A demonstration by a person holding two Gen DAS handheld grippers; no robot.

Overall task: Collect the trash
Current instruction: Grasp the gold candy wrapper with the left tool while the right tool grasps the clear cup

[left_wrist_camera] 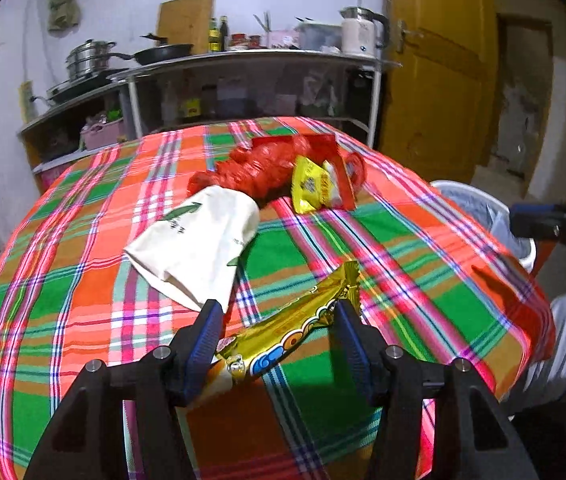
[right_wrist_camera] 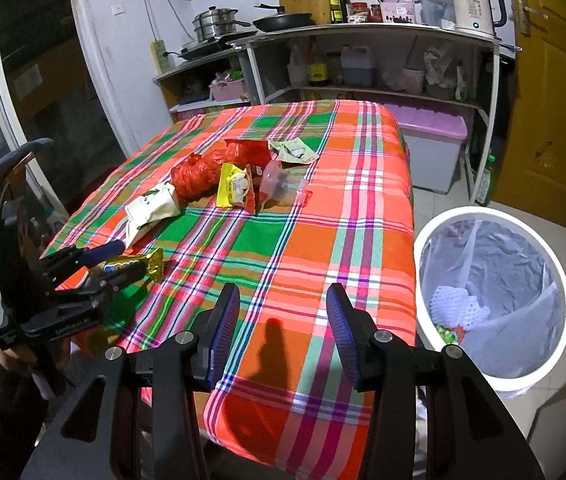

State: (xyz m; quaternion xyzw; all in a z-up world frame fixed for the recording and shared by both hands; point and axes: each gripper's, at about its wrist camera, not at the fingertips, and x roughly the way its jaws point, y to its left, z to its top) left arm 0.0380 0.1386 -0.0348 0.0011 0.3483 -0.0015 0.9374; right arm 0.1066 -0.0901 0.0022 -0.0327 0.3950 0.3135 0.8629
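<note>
A gold snack wrapper (left_wrist_camera: pixel 303 320) (right_wrist_camera: pixel 155 266) lies slantwise on the plaid tablecloth (right_wrist_camera: pixel 343 240), between the fingers of my left gripper (left_wrist_camera: pixel 279 306) (right_wrist_camera: pixel 127 258). The jaws stand wide and do not press on it. Behind it lie a white paper bag (left_wrist_camera: pixel 199 240) (right_wrist_camera: pixel 151 208), a crumpled red plastic bag (left_wrist_camera: pixel 259 172) (right_wrist_camera: pixel 199 176), a yellow snack packet (left_wrist_camera: pixel 309 188) (right_wrist_camera: pixel 235 186), a clear plastic cup (right_wrist_camera: pixel 283 184) and a crumpled paper (right_wrist_camera: pixel 293 152). My right gripper (right_wrist_camera: pixel 283 300) hangs open and empty over the table's near edge.
A white lined trash bin (right_wrist_camera: pixel 491 288) (left_wrist_camera: pixel 483 208) stands on the floor right of the table, with some trash inside. Behind the table is a shelf (right_wrist_camera: pixel 363 32) with pans, bottles and a kettle (right_wrist_camera: pixel 475 4). A purple-lidded box (right_wrist_camera: pixel 431 136) and a yellow door (right_wrist_camera: pixel 555 100) are at right.
</note>
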